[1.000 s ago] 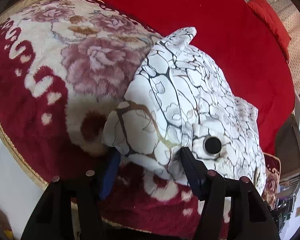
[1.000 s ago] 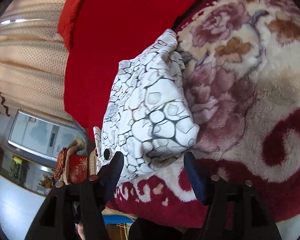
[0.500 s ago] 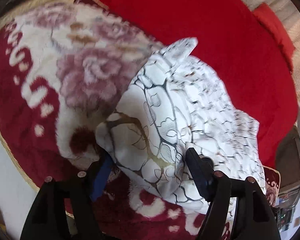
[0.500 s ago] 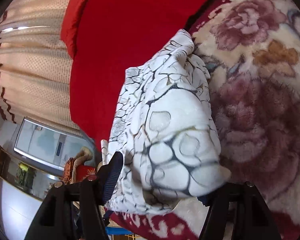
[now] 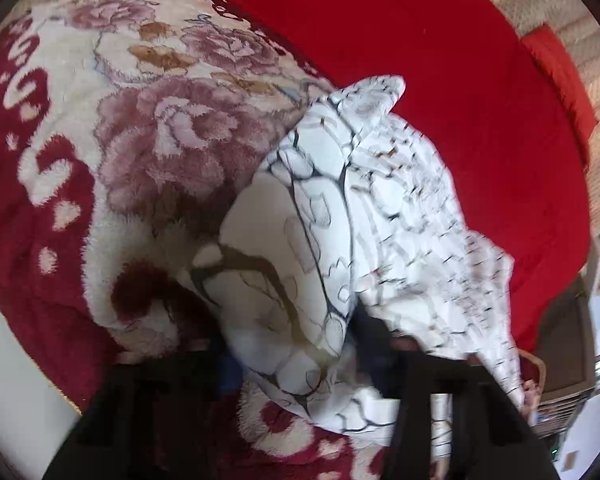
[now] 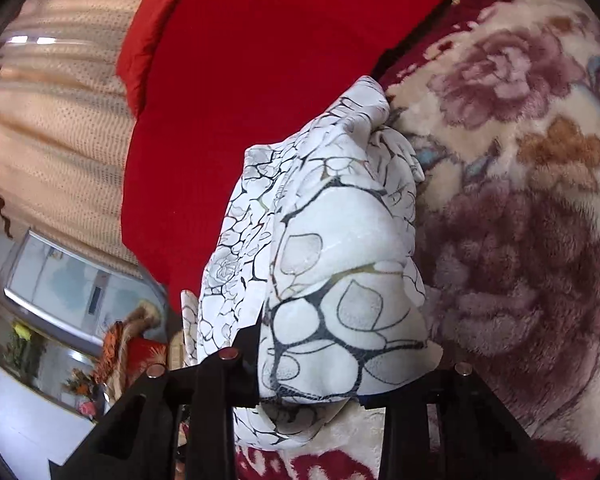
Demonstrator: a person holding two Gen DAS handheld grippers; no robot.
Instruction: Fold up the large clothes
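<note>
White garment (image 5: 340, 216) with the black crackle print sits bunched on your bed, straddling the line where the plush floral blanket (image 5: 148, 148) meets the plain red bedspread (image 5: 440, 64), and you've got it from both ends. Your left gripper (image 5: 296, 344) has just been closing, and its dark fingers (image 5: 370, 340) now pinch a thick fold at the near end of the cloth; the fabric bulges out over the jaws, and a loose flap hangs down between the black arms. On the other camera your right gripper (image 6: 312, 364) has just been closing too, and the garment (image 6: 324, 264) fills the gap there, a rounded wad of cloth pressed between the jaws, with one corner poking out to the right over the blanket (image 6: 520, 220). Neither tool is fully shut; each is closed only as far as the bundled cloth lets it. The piece rises into a peak at its far tip, lying against the blanket's edge, while the rest drapes toward the red bedspread (image 6: 268, 80). The left view is smeared with blur along the cloth's right side. Past the bed you can see a beige patterned curtain (image 6: 56, 128), a red cushion (image 6: 144, 40) against it, and what looks like a glass cabinet (image 6: 60, 292) low at the left of the right view.
</note>
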